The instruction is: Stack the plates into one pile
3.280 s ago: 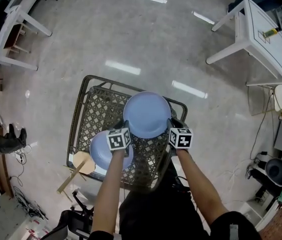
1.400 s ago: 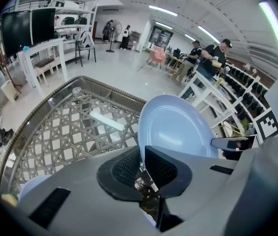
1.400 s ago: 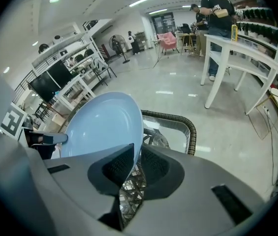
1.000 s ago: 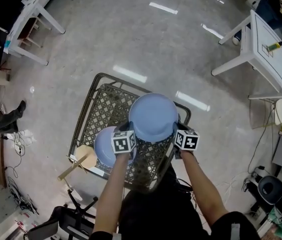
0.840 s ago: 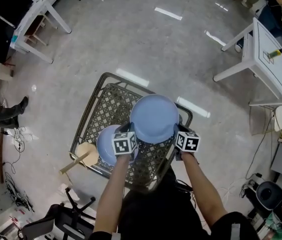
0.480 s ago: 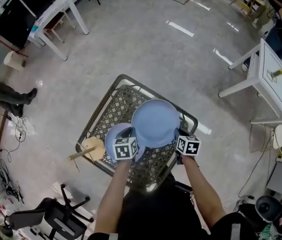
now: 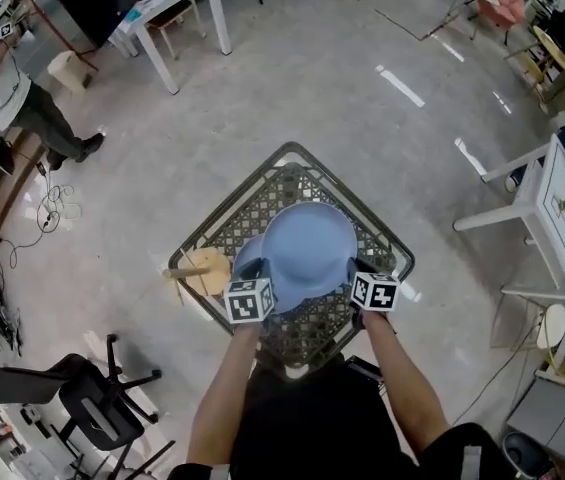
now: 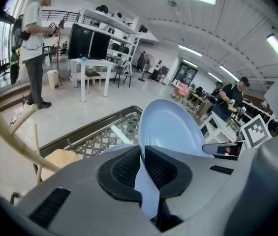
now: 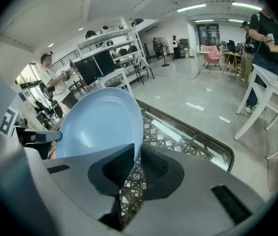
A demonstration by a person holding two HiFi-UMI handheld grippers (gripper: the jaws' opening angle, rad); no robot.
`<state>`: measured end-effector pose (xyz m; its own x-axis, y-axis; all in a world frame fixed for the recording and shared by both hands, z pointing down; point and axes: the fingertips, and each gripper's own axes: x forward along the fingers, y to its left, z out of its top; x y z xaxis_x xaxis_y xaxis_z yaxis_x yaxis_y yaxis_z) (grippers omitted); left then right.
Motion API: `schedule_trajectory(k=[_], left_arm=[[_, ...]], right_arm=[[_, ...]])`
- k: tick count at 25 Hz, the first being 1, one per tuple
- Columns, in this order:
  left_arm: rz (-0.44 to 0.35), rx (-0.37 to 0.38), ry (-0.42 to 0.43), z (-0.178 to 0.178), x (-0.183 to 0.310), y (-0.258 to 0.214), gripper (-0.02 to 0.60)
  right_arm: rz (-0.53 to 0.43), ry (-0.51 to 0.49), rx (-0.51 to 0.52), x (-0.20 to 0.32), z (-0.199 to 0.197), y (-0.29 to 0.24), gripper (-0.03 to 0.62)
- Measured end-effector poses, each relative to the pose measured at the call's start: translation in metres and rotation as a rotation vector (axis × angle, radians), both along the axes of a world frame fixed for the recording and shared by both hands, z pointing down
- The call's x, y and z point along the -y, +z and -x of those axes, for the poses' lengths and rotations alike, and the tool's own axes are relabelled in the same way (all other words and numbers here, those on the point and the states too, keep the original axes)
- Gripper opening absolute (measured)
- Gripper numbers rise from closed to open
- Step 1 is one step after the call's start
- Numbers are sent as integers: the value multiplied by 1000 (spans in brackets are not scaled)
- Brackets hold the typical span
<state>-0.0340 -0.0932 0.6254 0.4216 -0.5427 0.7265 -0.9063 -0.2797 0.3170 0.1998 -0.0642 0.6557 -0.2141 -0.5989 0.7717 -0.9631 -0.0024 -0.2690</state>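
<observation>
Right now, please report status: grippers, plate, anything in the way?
Both shut on held plate: left gripper, right gripper, opposite rims. Plate in air, partly over second plate on wicker table. Beside: wooden board, not blocking.

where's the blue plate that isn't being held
In the head view the lower plate lies on the lattice table left of centre, mostly covered by the held plate, with a wooden board just to its left.

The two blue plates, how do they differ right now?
The upper plate is clamped at opposite rims by left gripper and right gripper; the lower plate lies free on the table. The upper plate shows almost whole; the lower plate is mostly covered. Both are light blue.
</observation>
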Motion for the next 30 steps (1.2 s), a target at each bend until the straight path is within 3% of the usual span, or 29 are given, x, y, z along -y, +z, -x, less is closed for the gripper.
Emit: schedule_trajectory(k=[16, 30], left_arm=[[63, -17, -215, 89, -53, 29, 41], [153, -25, -263, 114, -77, 79, 41]], right_arm=[[47, -222, -32, 8, 89, 16, 35], [137, -313, -72, 4, 116, 56, 35]])
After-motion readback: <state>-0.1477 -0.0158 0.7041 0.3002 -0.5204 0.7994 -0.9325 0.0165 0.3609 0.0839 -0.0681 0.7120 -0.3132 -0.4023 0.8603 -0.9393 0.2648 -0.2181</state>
